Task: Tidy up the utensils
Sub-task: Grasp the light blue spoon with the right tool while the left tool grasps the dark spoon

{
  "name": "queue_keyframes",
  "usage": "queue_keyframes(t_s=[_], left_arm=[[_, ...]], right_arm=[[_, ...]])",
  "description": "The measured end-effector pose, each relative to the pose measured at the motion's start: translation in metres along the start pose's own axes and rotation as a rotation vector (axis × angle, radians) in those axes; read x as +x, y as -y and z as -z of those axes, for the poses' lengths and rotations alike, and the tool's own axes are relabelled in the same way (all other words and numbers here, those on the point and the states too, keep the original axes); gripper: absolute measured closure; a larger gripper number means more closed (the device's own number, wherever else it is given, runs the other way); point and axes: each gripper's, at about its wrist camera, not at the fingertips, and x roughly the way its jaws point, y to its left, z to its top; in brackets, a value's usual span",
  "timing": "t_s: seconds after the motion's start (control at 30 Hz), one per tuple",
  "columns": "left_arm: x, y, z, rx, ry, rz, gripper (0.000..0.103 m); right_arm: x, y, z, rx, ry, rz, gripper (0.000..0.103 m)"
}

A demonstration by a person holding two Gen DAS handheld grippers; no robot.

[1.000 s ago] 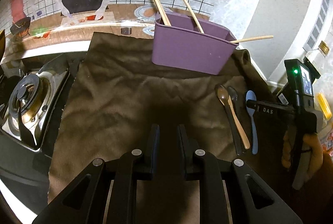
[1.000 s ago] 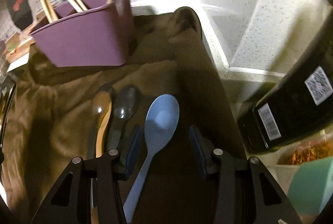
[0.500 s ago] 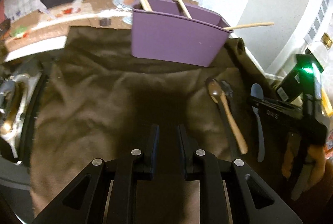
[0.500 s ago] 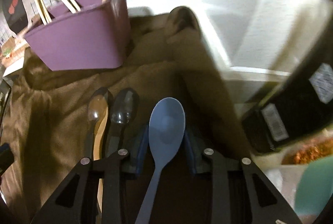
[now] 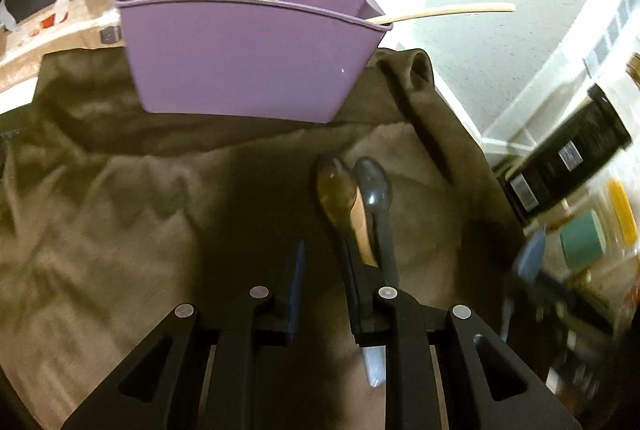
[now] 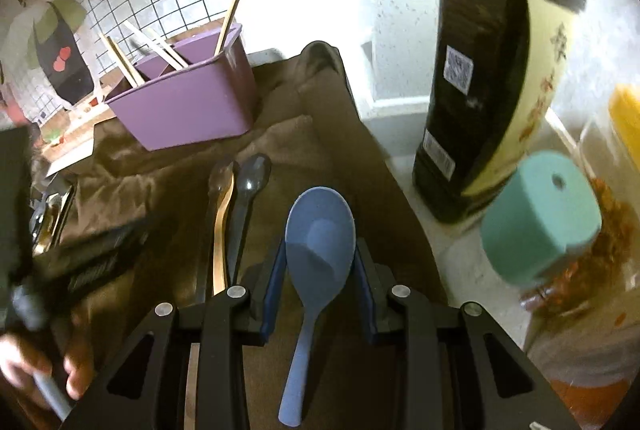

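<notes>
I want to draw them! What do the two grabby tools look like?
Both tools, the left one and the right one, are black, with angular arms that have triangle-shaped holes and round silver screws. Each has two flat fingers with dark blue pads inside. No cables or sleeves show.

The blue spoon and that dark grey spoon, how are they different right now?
The blue spoon is held up between the right gripper fingers; the dark grey spoon lies flat on the brown cloth. The blue spoon has a broad, round bowl; the grey spoon's is narrower and more oval. The grey spoon lies beside a wooden spoon; the blue one is alone. Both point bowl-first toward the purple holder.
</notes>
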Motion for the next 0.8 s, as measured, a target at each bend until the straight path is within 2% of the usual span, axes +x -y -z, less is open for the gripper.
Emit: queue_keyframes(t_s=[0.13,0.27,0.37,0.47,0.57,0.8], left_arm=[[0.021,0.007,-0.009,0.014,-0.032,-0.050,0.082],[0.027,0.011,-0.019,0.034,-0.017,-0.081,0.082],[0.030,0.009,-0.026,0.005,-0.027,-0.048,0.081],[0.036,0.006,-0.032,-0.027,-0.037,-0.003,0.071],[0.046,0.005,-0.039,-0.024,-0.071,-0.017,0.069],[0.053,0.015,-0.047,0.013,-0.050,-0.084,0.069]], right_arm=[[0.004,0.002,0.006,0.018,-0.008,-0.021,0.074],[0.009,0.001,0.008,0.009,-0.017,-0.038,0.074],[0.012,-0.001,0.009,-0.003,-0.022,-0.042,0.074],[0.016,-0.002,0.009,-0.005,-0.028,-0.050,0.074],[0.019,-0.001,0.009,-0.007,-0.033,-0.051,0.074],[0.021,0.001,0.009,-0.002,-0.027,-0.034,0.074]])
